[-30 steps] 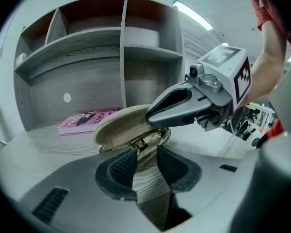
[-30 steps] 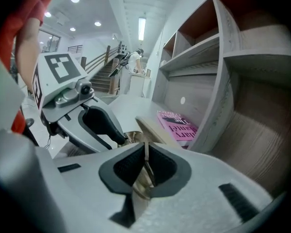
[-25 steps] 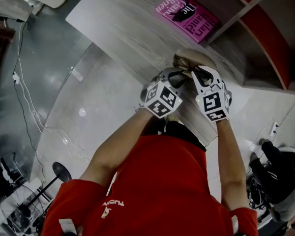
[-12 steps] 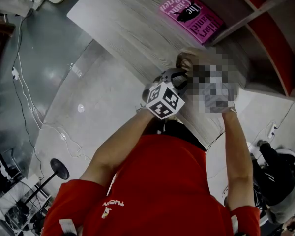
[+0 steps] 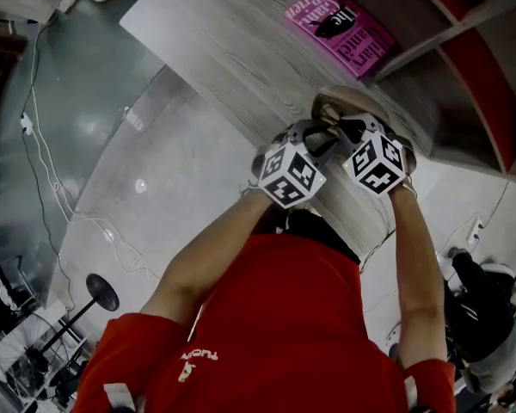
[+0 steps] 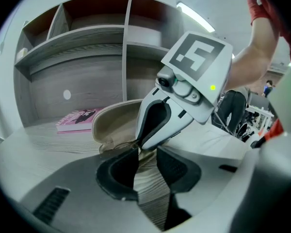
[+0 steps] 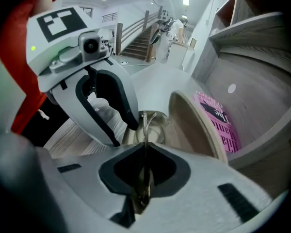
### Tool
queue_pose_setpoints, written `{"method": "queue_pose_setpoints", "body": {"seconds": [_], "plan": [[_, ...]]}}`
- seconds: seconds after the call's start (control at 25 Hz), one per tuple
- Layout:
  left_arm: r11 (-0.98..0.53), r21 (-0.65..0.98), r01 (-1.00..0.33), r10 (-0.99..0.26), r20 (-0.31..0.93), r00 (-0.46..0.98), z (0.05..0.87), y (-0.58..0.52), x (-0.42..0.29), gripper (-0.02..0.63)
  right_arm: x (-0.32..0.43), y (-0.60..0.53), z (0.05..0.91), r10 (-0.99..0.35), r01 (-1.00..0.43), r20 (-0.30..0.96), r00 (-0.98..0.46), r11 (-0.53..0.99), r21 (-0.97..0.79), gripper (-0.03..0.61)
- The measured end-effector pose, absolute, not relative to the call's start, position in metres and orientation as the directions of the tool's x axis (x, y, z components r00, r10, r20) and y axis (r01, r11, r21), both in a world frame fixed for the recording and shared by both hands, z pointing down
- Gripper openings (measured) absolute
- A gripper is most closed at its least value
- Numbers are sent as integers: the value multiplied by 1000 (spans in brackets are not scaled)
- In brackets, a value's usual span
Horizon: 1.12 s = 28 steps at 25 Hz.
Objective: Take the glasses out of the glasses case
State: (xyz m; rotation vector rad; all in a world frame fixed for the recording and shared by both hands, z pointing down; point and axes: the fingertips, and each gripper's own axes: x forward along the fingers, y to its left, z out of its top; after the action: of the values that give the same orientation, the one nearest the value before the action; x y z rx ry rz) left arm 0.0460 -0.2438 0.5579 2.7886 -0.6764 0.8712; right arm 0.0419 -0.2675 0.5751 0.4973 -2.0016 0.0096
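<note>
Toward 1 o'clock on the tabletop (image 5: 224,50), left gripper (image 6: 146,154) clamps the open glasses case (image 6: 111,125) steady so right gripper (image 7: 144,152), jaws just closed onto the glasses (image 7: 144,124), can lift them.

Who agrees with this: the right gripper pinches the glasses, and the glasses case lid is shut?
Wrong: the glasses case lid stands open, as the right gripper view shows. The right gripper, its jaws having just closed further, does pinch the glasses.

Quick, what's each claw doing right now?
Left gripper: closed on the open beige oval glasses case, at its rim, it seems.
Right gripper: jaws just closed on the thin metal-framed glasses in that case.
</note>
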Motion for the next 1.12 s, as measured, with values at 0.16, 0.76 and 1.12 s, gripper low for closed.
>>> {"method": "queue_pose_setpoints", "body": {"seconds": [0.16, 0.76, 1.12], "plan": [[-890, -3, -455, -378, 561, 736, 555, -244, 46, 109, 42, -270, 572, -357, -368, 846, -396, 906, 210, 20], [-855, 25, -517, -459, 426, 780, 508, -233, 28, 92, 42, -282, 508, -541, -485, 685, -488, 820, 303, 17], [-812, 100, -575, -535, 266, 802, 443, -238, 17, 80, 50, -289, 441, -737, -651, 464, -491, 664, 367, 17]]}}
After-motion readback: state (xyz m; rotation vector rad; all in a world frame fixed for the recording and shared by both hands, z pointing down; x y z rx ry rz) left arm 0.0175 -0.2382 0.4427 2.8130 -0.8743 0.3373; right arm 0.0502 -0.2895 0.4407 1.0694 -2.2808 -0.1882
